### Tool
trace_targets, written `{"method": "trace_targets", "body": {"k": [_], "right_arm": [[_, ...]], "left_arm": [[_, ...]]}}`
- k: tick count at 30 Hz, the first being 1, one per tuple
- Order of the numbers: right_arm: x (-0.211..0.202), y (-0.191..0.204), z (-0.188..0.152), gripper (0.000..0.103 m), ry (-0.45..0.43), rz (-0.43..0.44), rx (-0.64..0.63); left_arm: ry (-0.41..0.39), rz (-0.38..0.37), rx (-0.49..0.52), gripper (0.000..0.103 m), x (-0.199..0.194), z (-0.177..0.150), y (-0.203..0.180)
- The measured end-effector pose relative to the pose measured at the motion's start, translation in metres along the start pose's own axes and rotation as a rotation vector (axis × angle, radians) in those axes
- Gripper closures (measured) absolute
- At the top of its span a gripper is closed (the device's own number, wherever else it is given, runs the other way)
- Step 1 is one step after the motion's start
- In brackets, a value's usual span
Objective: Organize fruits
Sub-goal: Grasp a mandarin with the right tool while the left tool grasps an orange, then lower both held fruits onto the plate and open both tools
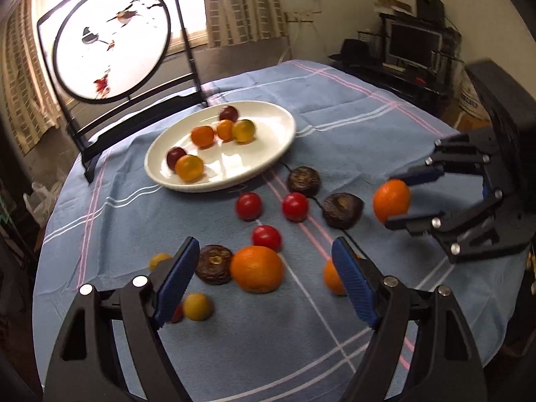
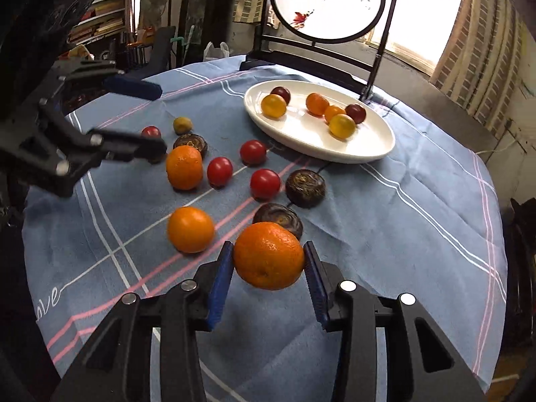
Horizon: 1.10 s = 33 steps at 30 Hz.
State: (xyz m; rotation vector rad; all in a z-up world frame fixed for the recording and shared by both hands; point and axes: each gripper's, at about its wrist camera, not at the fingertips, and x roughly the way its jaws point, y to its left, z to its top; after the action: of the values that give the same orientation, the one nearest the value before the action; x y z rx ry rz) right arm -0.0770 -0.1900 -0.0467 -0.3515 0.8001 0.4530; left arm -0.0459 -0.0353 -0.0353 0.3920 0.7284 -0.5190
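My right gripper [image 2: 268, 248] is shut on an orange [image 2: 268, 255], its blue pads pressing both sides, lifted over the blue cloth; the left wrist view shows that orange [image 1: 391, 205] at the right. My left gripper [image 1: 264, 243] stands open and holds nothing, over another orange [image 1: 257, 269] and a dark brown fruit [image 1: 213, 264]. A third orange [image 1: 330, 276] is partly hidden behind its right finger. Three red tomatoes [image 1: 248, 205] and two more brown fruits [image 1: 342, 210] lie between the grippers and the white plate [image 1: 284, 130], which holds several small orange, yellow and dark red tomatoes.
A round painted screen on a black stand [image 1: 112, 38] rises just behind the plate. Small yellow fruits [image 1: 197, 306] lie near my left finger. The round table's cloth edge [image 2: 495, 234] drops off to the right. Shelves and a monitor [image 1: 413, 45] stand beyond.
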Motion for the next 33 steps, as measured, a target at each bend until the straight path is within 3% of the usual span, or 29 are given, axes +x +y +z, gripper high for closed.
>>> {"method": "trace_targets", "body": {"k": [4, 8, 11, 14, 16, 22, 28, 33], "right_arm": [[-0.004, -0.013, -0.009, 0.061, -0.001, 0.000, 0.038], [0.002, -0.017, -0.012, 0.061, 0.007, 0.010, 0.052], [0.004, -0.019, -0.016, 0.061, 0.009, 0.021, 0.065], [0.007, -0.020, -0.017, 0.061, 0.016, 0.029, 0.072], [0.007, -0.020, -0.018, 0.061, 0.020, 0.030, 0.080], [0.005, -0.018, -0.019, 0.061, 0.019, 0.040, 0.081], [-0.001, -0.013, 0.000, 0.061, -0.016, 0.056, 0.083], [-0.005, -0.014, 0.041, 0.061, -0.078, 0.054, 0.069]], "left_arm": [[0.027, -0.067, 0.092, 0.024, 0.013, -0.005, -0.039], [0.092, -0.106, 0.112, 0.024, 0.034, -0.012, -0.057], [0.123, -0.130, 0.119, 0.037, 0.043, -0.017, -0.062], [0.104, -0.140, 0.103, 0.051, 0.039, -0.015, -0.059], [0.106, -0.164, 0.104, 0.066, 0.038, -0.013, -0.060], [0.110, -0.182, 0.080, 0.067, 0.034, -0.014, -0.054], [0.051, -0.049, -0.032, 0.067, 0.019, 0.005, -0.014], [-0.030, 0.079, -0.190, 0.067, 0.008, 0.041, 0.033]]}}
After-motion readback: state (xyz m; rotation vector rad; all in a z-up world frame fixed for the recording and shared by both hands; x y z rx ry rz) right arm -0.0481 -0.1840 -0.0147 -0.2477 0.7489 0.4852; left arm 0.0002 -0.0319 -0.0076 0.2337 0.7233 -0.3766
